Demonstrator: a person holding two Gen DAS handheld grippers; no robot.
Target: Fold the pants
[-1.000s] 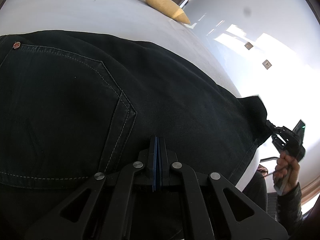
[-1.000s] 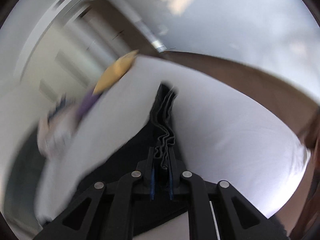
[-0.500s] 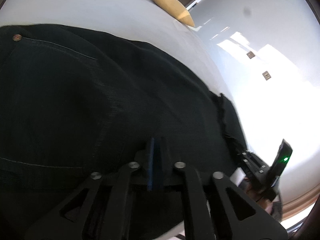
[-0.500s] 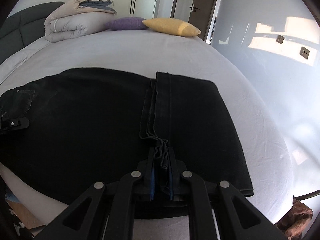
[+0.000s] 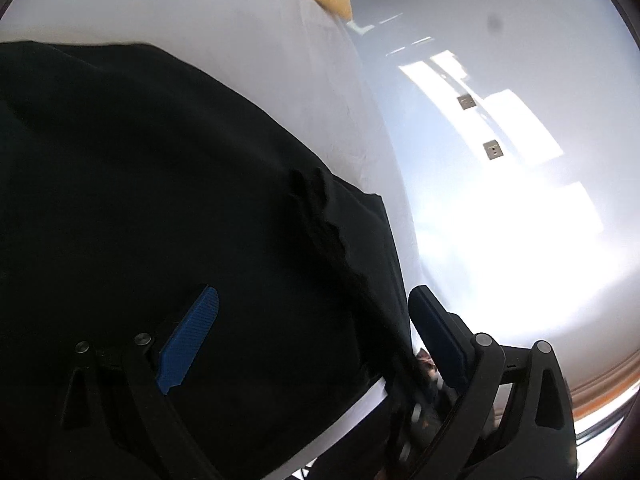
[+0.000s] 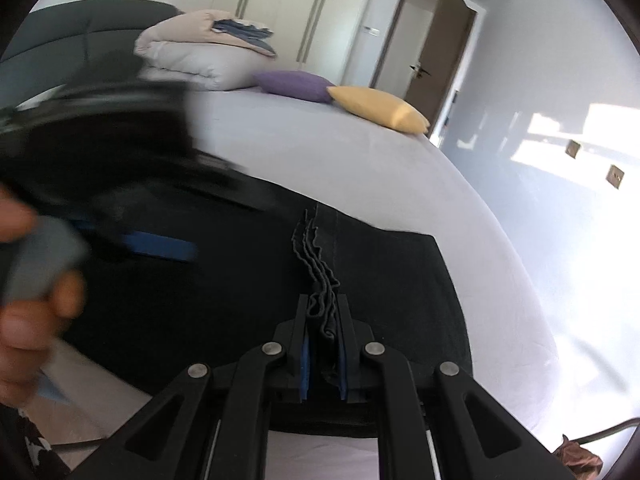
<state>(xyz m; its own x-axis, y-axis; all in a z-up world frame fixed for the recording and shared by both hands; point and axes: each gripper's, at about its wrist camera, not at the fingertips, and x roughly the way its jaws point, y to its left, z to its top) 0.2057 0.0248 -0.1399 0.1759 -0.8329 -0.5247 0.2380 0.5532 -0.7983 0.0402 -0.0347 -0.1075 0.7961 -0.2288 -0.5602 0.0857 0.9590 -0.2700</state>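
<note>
pants (image 6: pixel 224 292) lie flat, dark, across the white bed (image 6: pixel 360 168), folded hem bunch at 6 o'clock clamped in the right gripper (image 6: pixel 323 354); left gripper (image 5: pixel 316 344) opening, empty. next fold likely needs a fresh left grip.

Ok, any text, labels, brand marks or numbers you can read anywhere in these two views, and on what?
None readable in either view.
Black pants: no label or tag shows.
Wall plates: blank, too small to show any marking.
Folded bedding, purple pillow, yellow pillow: no print.
</note>
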